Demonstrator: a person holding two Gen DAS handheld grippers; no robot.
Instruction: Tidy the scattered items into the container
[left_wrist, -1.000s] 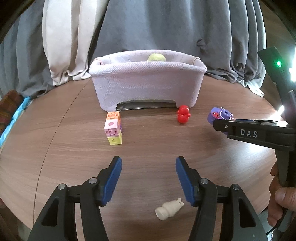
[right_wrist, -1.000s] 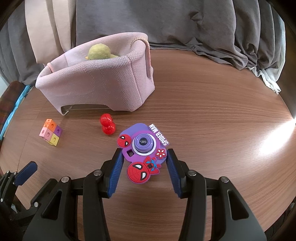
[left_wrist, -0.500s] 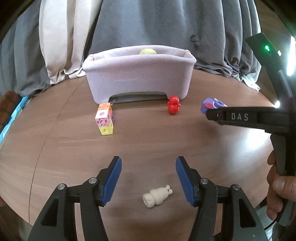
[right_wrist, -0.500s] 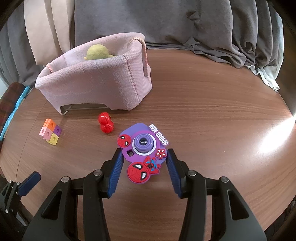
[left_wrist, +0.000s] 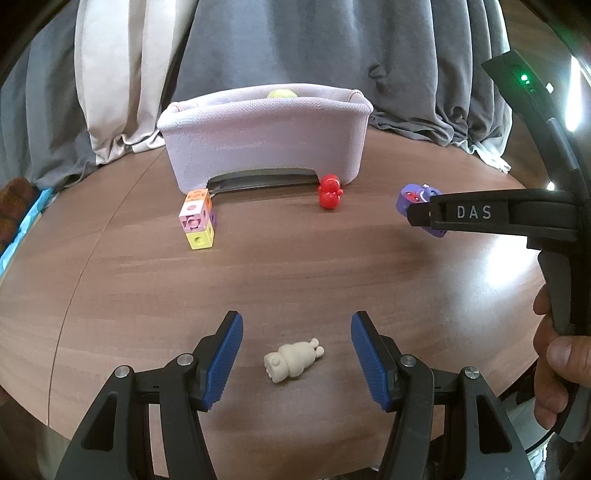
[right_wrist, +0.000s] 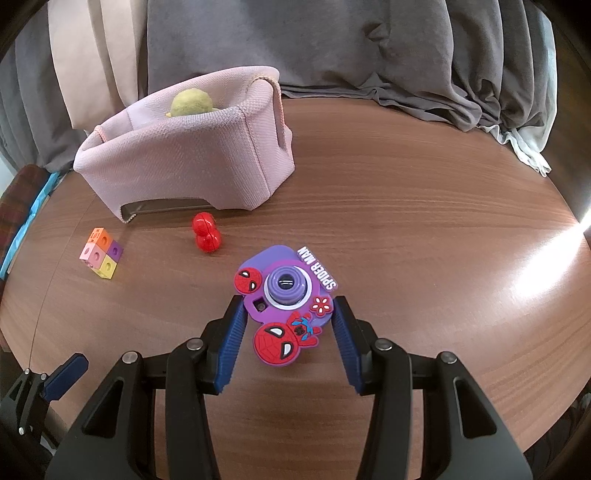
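A small cream figure (left_wrist: 293, 360) lies on its side on the wooden table, between the fingers of my left gripper (left_wrist: 295, 321), which is open and touches nothing. My right gripper (right_wrist: 288, 306) is shut on a purple Spider-Man toy camera (right_wrist: 284, 288); in the left wrist view that camera (left_wrist: 413, 194) shows at the right gripper's tip. The pink fabric basket (left_wrist: 266, 147) (right_wrist: 184, 166) stands at the back with a yellow-green plush (right_wrist: 192, 103) inside. In front of it lie a red toy (left_wrist: 330, 192) (right_wrist: 205, 236) and a cluster of coloured blocks (left_wrist: 197, 221) (right_wrist: 101, 254).
Grey and beige curtains (left_wrist: 258, 48) hang behind the round table and rest on its far edge. A person's hand (left_wrist: 557, 354) grips the right tool's handle at the right. A blue-edged thing (right_wrist: 22, 225) sits past the table's left rim.
The left gripper has drawn back toward the near table edge, and the cream figure now lies squarely between its fingers. The right gripper and the camera have barely moved.
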